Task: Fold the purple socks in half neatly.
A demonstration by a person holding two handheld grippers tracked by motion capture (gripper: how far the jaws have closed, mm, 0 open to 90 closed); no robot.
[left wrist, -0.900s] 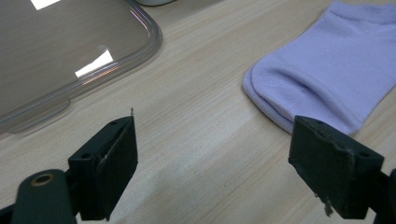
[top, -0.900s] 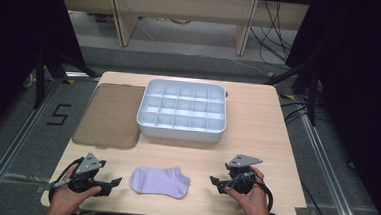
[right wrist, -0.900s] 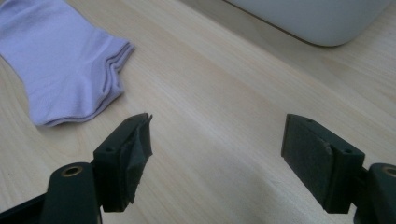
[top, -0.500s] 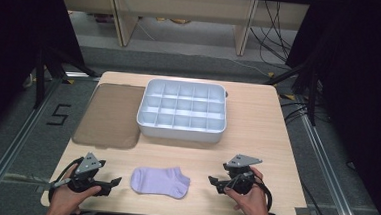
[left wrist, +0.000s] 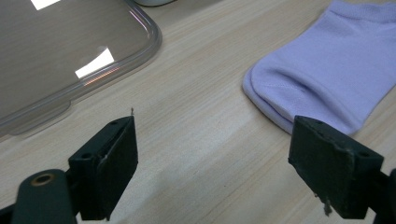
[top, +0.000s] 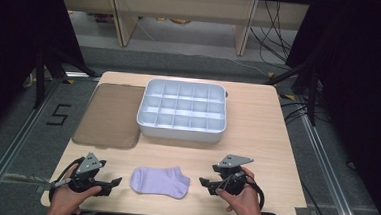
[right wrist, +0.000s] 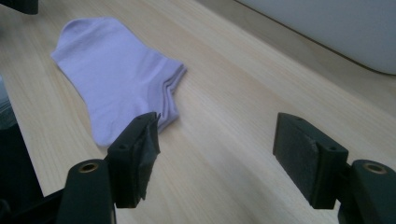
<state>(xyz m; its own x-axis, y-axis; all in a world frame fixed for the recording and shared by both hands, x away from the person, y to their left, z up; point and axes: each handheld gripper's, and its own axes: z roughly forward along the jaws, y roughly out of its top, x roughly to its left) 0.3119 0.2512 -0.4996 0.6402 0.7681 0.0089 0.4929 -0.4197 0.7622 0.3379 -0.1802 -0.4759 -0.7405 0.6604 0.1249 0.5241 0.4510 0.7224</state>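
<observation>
Sock (top: 160, 181) lies flat on table (top: 258, 116) at 6 o'clock, near front edge. Left gripper (top: 115, 183) sits at sock's 9 o'clock, right gripper (top: 204, 182) at its 3 o'clock; both just beside it, not touching. Divided tray (top: 183, 110) stands at sock's 12 o'clock, well apart, approx. table centre. Flat lid (top: 110, 114) lies at tray's 9 o'clock, just beside it, and at sock's 11 o'clock.
</observation>
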